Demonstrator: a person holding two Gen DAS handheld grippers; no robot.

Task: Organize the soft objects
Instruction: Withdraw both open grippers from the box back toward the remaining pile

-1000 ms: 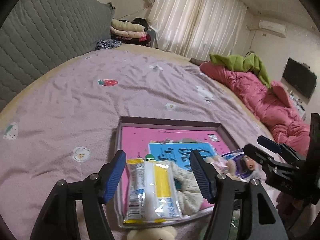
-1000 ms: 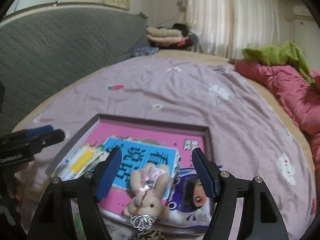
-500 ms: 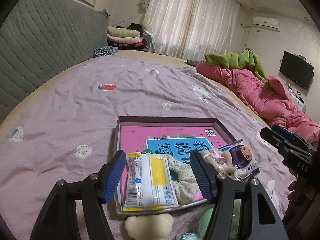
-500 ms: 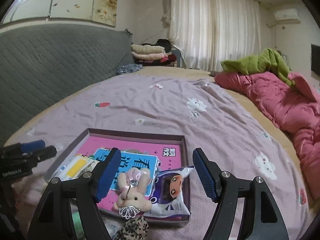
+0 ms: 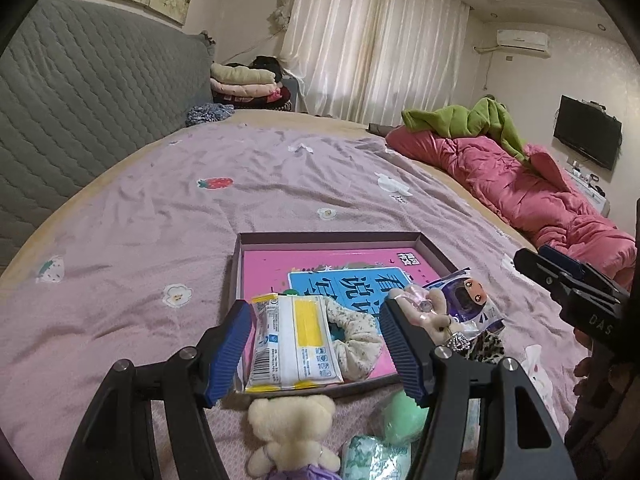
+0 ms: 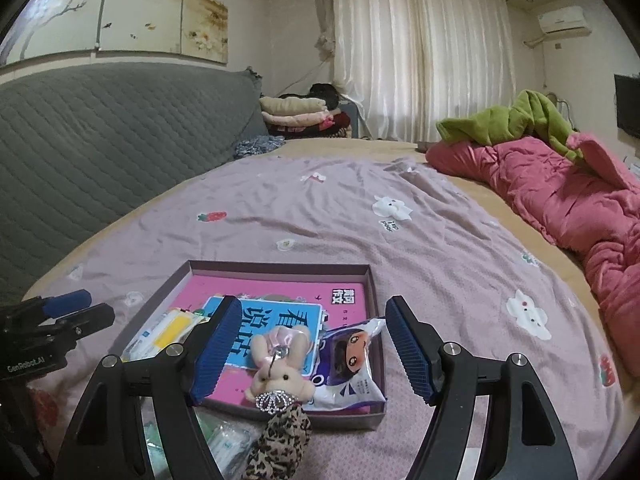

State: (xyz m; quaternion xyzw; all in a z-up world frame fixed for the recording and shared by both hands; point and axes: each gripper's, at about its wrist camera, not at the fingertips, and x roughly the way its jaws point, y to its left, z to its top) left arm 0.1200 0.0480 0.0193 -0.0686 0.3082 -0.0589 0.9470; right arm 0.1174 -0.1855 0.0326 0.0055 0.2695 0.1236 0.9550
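Note:
A shallow purple box lies on the bed, lined with a pink and blue printed sheet. In it are a yellow-and-white tissue pack, a floral scrunchie, a pink bunny plush in a leopard dress and a purple cartoon packet. My left gripper is open and empty above the box's near edge. My right gripper is open and empty over the bunny. A cream teddy and green soft items lie in front of the box.
The bed has a lilac sheet with cartoon prints. A pink quilt with a green garment lies along the right. A grey quilted headboard is at left, folded clothes at the far end.
Both grippers have pulled back and up from the box, staying open. The teddy and green items in front of the box have come into the left wrist view.

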